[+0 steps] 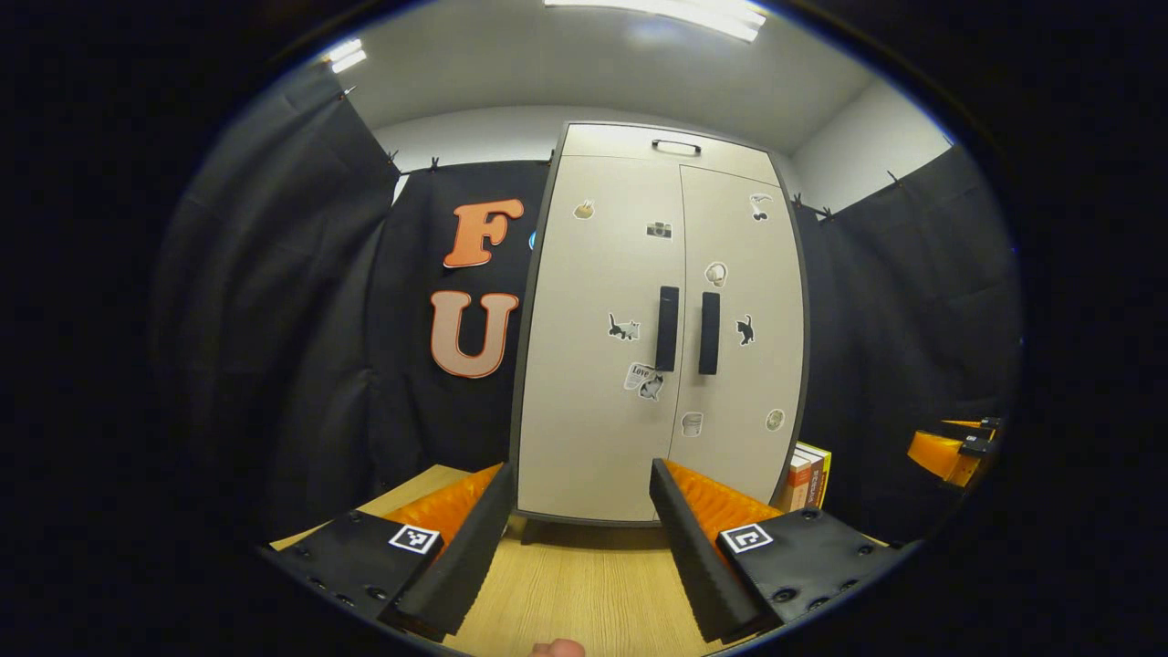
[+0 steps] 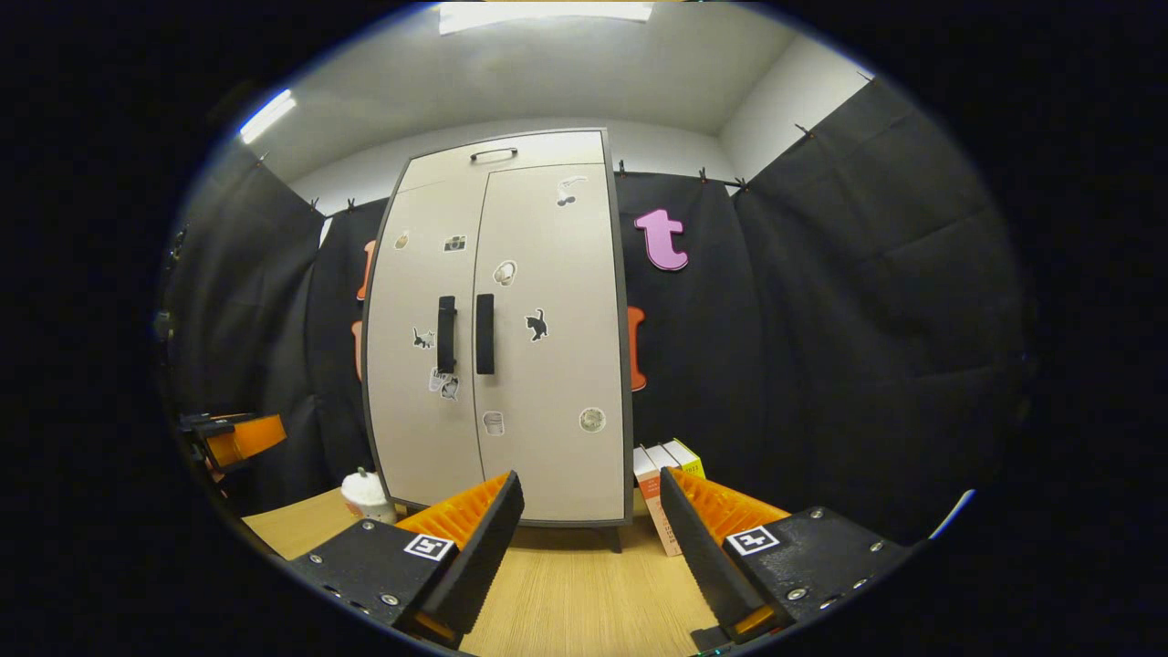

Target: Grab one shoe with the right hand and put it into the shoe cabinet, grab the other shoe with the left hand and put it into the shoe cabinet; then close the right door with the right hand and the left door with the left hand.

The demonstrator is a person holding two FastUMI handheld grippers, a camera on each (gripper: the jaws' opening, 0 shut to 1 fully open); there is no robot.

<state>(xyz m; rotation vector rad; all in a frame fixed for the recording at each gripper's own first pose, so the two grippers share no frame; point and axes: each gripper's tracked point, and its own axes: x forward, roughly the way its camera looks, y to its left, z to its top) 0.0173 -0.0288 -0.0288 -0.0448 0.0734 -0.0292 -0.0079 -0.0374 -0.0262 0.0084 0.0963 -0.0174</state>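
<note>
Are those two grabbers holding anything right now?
No. The left gripper and the right gripper both have their fingers spread with only bare table between them. The shoe cabinet stands ahead with both doors shut.

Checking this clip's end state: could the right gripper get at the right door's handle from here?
Probably yes: the right gripper, fingers apart, faces the shut cabinet, and bare tabletop lies between it and the right handle.

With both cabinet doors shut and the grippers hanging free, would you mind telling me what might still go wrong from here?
1. Both doors of the beige two-door shoe cabinet look shut, but whether they latched is unclear; one might swing back.
2. The open right gripper sits near the upright books beside the cabinet and may topple them.
3. The open left gripper could knock the black door handles if it moves forward.
</note>
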